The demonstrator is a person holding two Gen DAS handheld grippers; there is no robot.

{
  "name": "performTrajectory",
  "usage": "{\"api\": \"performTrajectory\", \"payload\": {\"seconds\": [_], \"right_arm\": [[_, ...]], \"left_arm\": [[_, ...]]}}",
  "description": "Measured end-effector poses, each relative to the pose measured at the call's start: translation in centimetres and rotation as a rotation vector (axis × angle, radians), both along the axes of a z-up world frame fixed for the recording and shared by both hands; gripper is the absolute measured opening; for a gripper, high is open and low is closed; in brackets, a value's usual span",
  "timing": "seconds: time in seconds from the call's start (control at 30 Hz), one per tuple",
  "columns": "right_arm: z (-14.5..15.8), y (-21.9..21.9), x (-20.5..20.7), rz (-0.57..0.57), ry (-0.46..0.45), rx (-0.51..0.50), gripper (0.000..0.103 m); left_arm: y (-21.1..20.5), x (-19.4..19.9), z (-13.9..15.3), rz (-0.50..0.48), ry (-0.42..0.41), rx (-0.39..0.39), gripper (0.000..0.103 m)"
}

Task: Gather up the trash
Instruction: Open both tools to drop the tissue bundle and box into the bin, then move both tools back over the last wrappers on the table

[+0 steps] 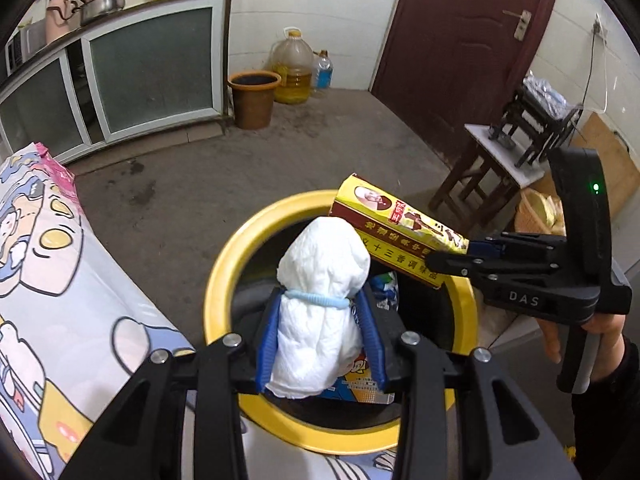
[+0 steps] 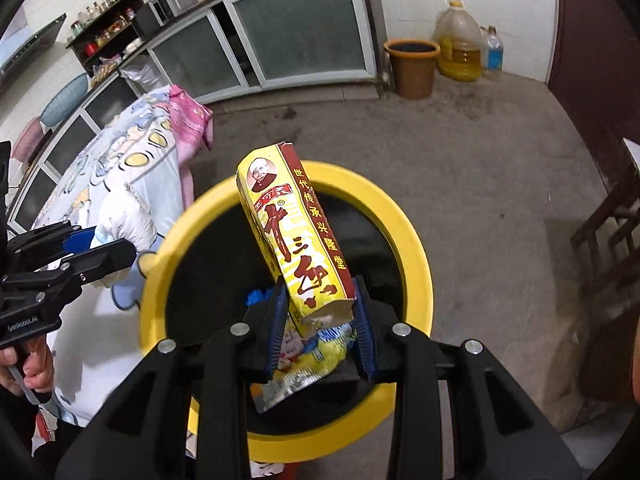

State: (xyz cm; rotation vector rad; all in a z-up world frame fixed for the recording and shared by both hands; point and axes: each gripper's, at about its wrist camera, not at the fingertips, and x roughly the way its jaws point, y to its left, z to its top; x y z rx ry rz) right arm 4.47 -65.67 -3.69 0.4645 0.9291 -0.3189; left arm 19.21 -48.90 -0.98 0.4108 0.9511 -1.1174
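My left gripper is shut on a crumpled white tissue wad and holds it over the yellow-rimmed trash bin. My right gripper is shut on a yellow and red spice box and holds it tilted over the same bin. The box and right gripper also show in the left wrist view at the bin's right rim. The left gripper shows at the left edge of the right wrist view. Snack wrappers lie inside the bin.
A table with a cartoon-print cloth stands left of the bin. A brown bucket, an oil jug and a bottle stand by the far wall. A wooden stool and a dark red door are right.
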Motion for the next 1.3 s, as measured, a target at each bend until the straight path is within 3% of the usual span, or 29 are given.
{"api": "performTrajectory", "payload": {"seconds": [0.17,0.27,0.33,0.5,0.6,0.8,1.07,1.3], "right_arm": [[-1.1,-0.4,0.4,-0.009,0.021,0.014,0.032],[-1.4,-0.5,0.6,-0.011,0.022,0.033,0.038],[-1.3,-0.6,0.7,-0.011,0.018,0.036,0.043],[-1.0,-1.1,0.7,-0.028,0.017,0.030,0.045],[-0.6,-1.4,0.6,-0.040,0.015,0.027,0.047],[1.5,-0.1,0.9,-0.010,-0.018,0.000,0.047],[4.9,5.0,4.3,0.117,-0.080,-0.030,0.051],[7.5,12.3,9.5,0.291,-0.117,-0.045,0.051]], "left_arm": [[-0.7,-0.3,-1.7,0.011,0.049,0.021,0.035],[-0.9,-0.3,-2.2,0.023,0.063,0.024,0.043],[-0.8,0.0,-2.3,0.033,0.100,0.011,0.059],[0.5,1.0,-1.6,0.093,0.138,-0.044,0.084],[1.6,1.4,-0.8,0.116,0.138,-0.073,0.088],[5.4,2.6,2.5,0.155,0.064,-0.127,0.090],[15.0,6.1,6.9,0.246,-0.017,-0.206,0.093],[27.9,7.8,9.2,0.376,-0.124,-0.219,0.093]]}}
